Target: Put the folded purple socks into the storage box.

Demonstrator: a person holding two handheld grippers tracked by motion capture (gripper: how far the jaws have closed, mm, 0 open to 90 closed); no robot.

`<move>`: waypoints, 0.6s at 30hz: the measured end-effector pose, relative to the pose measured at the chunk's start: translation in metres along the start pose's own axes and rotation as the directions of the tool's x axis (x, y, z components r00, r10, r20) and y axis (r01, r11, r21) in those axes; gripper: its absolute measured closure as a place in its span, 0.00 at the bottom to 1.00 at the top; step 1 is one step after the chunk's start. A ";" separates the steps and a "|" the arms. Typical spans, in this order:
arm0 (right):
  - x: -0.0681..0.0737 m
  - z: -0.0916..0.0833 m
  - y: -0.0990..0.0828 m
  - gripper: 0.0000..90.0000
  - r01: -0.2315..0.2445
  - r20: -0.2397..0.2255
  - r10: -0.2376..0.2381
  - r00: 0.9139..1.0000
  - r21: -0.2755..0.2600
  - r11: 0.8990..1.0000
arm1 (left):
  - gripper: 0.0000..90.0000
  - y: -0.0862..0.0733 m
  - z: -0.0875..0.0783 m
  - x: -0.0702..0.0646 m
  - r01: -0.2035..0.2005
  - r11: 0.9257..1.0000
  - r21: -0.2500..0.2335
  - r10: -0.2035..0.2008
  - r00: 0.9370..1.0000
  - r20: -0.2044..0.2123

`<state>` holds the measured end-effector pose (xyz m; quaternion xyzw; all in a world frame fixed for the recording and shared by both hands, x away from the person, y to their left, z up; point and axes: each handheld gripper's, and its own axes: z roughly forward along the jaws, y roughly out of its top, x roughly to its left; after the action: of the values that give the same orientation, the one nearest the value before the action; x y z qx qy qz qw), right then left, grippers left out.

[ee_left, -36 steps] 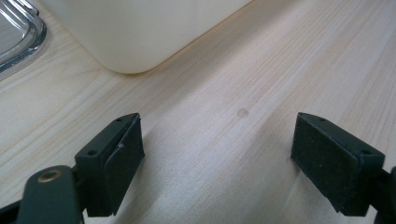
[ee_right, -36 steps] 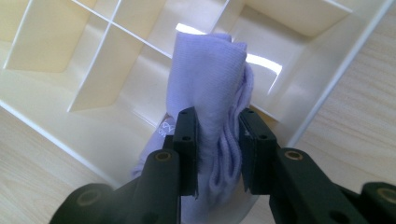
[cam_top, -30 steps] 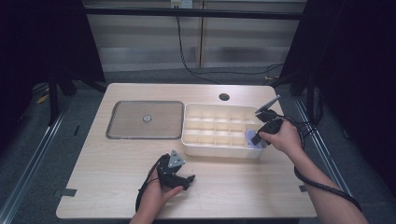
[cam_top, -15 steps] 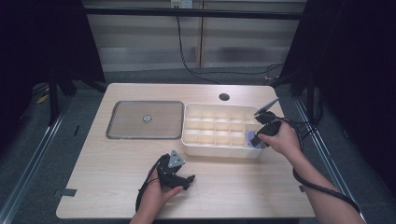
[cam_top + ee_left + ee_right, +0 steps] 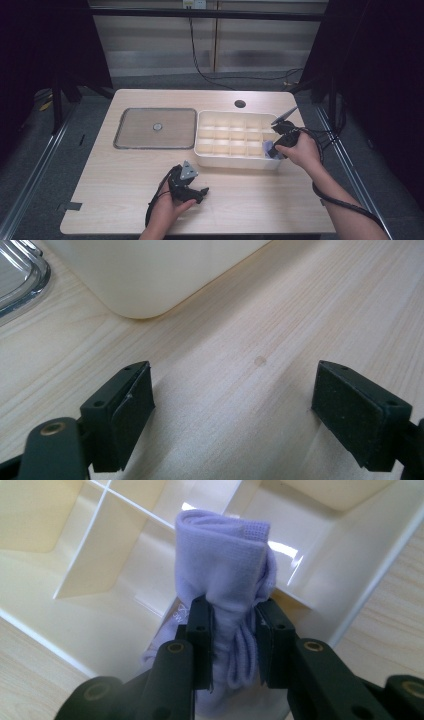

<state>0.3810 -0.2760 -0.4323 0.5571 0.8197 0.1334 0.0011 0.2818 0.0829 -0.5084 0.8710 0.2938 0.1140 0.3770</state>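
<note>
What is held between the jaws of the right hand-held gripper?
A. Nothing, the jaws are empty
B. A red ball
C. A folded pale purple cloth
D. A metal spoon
C: in the right gripper view the right hand-held gripper clamps a folded pale purple cloth over a corner compartment of the cream divided tray.

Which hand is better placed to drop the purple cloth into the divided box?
Right. The right gripper is shut on the purple cloth over the divided box; the left gripper sits open on the table.
</note>
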 end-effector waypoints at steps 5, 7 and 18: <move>0.001 0.000 0.000 0.80 -0.001 0.010 0.001 1.000 0.007 1.000 | 0.18 0.000 0.000 0.000 0.000 1.000 0.000 0.000 1.000 0.000; 0.002 0.000 0.000 0.80 0.003 0.018 -0.004 1.000 0.006 1.000 | 0.18 0.000 0.000 0.000 -0.001 1.000 0.000 0.001 1.000 0.000; 0.004 0.000 0.000 0.79 0.002 0.034 -0.002 0.999 0.005 1.000 | 0.18 0.000 0.000 0.000 0.000 1.000 0.000 0.000 1.000 -0.001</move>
<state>0.3793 -0.2724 -0.4321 0.5586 0.8203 0.1218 0.0139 0.2818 0.0829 -0.5083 0.8710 0.2939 0.1142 0.3767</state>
